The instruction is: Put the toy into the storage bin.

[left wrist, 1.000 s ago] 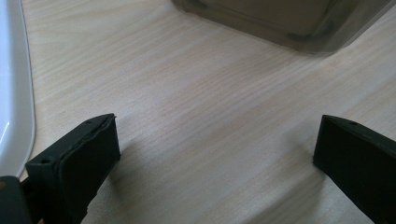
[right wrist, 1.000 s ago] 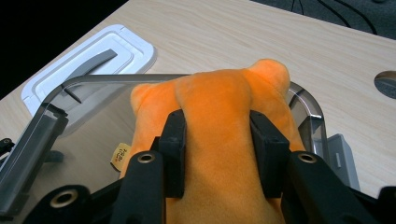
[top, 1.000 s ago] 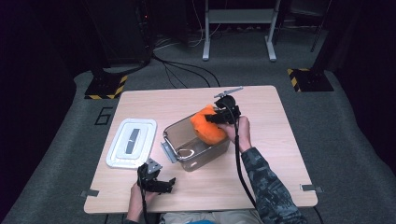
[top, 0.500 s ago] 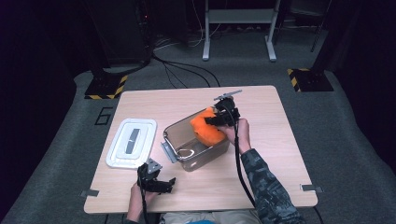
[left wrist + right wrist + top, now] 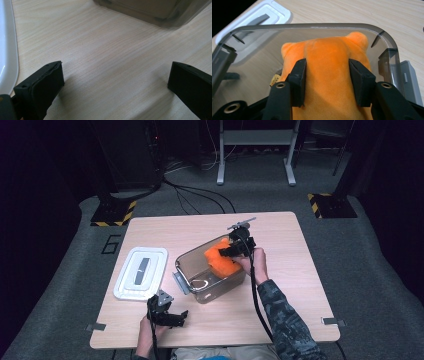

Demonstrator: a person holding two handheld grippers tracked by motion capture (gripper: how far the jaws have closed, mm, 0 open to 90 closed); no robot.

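Two grippers: each is held in one of a person's hands at a pale wooden table; the high view looks down on it from the person's side.
Right gripper: in the high view it sits just right of the frame's centre, at the far right end of the box. Its jaws have just been opening. In its own view the two black pads stand either side of the orange toy's body, against the plush; whether they press into it I cannot tell.
Orange plush toy: soft and bright orange, inside the box at its right end in the high view. A small tag shows at its lower left in the right gripper view.
Box: clear, smoky plastic with rounded corners, set at a slant at the centre of the table, with a grey clip at its left end.
Lid: white with a grey stripe, flat on the table just left of the box, apart from it.
Left gripper: at the lower left of the high view, near the table's front edge, below the lid and the box. In its own view the jaws stand wide apart over bare wood, holding nothing.
Floor: grey carpet around the table, with black cables and stand bases at the top of the frame.
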